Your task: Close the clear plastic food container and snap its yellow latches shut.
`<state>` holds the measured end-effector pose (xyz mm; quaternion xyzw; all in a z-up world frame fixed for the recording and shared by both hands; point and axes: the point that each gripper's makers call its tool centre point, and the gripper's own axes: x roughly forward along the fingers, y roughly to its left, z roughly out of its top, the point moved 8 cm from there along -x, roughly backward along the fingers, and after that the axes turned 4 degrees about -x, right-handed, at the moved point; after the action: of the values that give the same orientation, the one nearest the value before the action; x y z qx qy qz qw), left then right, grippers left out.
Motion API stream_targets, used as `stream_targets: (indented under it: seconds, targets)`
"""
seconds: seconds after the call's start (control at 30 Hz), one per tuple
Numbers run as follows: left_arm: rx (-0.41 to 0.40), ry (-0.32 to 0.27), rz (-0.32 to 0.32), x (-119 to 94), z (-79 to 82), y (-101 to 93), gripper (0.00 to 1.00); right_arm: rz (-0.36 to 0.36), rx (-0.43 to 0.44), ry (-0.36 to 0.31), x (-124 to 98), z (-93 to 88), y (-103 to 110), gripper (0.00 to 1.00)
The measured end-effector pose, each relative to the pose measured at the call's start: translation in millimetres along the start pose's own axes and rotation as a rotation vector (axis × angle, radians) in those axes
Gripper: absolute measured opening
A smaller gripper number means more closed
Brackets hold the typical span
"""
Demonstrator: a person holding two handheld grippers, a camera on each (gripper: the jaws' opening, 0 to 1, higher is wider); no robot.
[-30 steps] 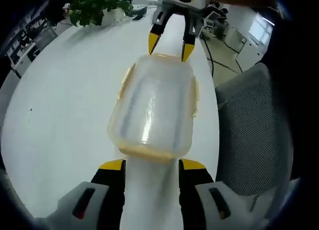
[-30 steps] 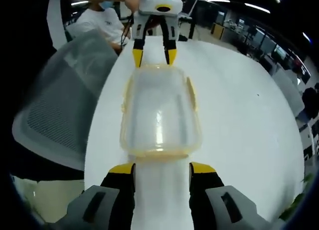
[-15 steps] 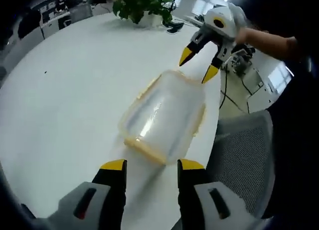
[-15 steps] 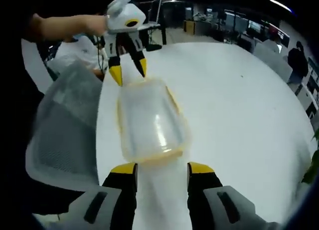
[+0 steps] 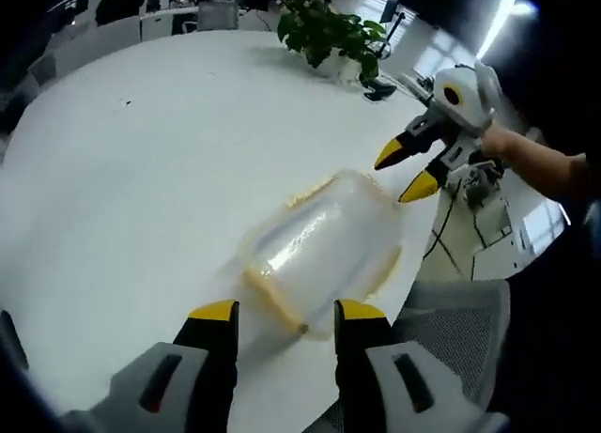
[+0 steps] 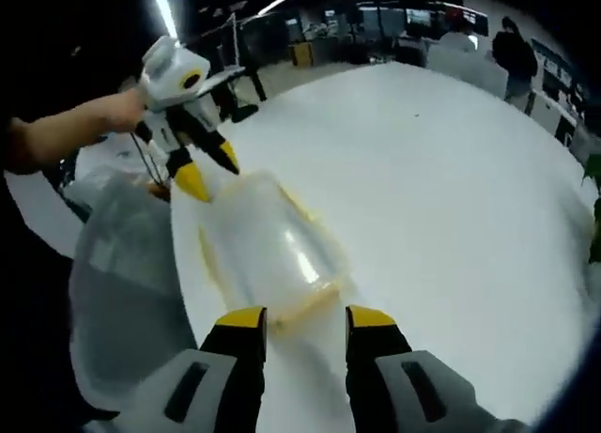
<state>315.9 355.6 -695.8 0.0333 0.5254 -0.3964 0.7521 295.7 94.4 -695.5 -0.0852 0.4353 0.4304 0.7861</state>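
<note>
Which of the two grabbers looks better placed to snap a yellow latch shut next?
Probably the left gripper: its open jaws bracket the container end's yellow latch. The right gripper hangs beyond the far end.

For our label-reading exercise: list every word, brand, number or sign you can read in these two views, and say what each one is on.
No text can be read in either view.
Container: clear plastic with yellow latches, no label or print visible.
Left gripper and right gripper: yellow tips and grey bodies, no legible marking.
Table: plain white, one small dark speck, not writing.
Background screens and desks: too small and blurred to read.
</note>
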Motion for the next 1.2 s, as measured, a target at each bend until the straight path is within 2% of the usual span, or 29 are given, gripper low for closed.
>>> stream_targets:
  seconds: [0.07,0.2,0.4,0.6,0.73,0.93,1.2]
  targets:
    - [-0.071,-0.010,-0.012,2,0.2,3.6,0.39,-0.001,0.072,-0.007,2,-1.3,-1,0.27]
    - [-0.131,-0.014,-0.016,4,-0.2,7.7,0.36,0.003,0.109,-0.009,4,-5.4,1,0.25]
    - [-0.145,-0.007,-0.024,9,-3.9,8.4,0.36,-0.014,0.142,0.007,11,-9.4,4,0.25]
    - [-0.137,-0.009,-0.031,13,-1.9,4.6,0.33,-0.032,0.144,0.004,12,-3.4,8,0.19]
    - [-0.157,-0.013,-0.036,17,-0.6,3.7,0.33,-0.039,0.191,0.015,13,-5.0,9,0.19]
    - [-0.184,0.004,-0.022,18,-0.9,2.5,0.33,-0.060,0.181,0.011,14,-5.7,12,0.19]
    - [-0.201,0.010,-0.007,19,-1.2,-1.4,0.30,-0.075,0.235,0.004,14,-7.7,13,0.18]
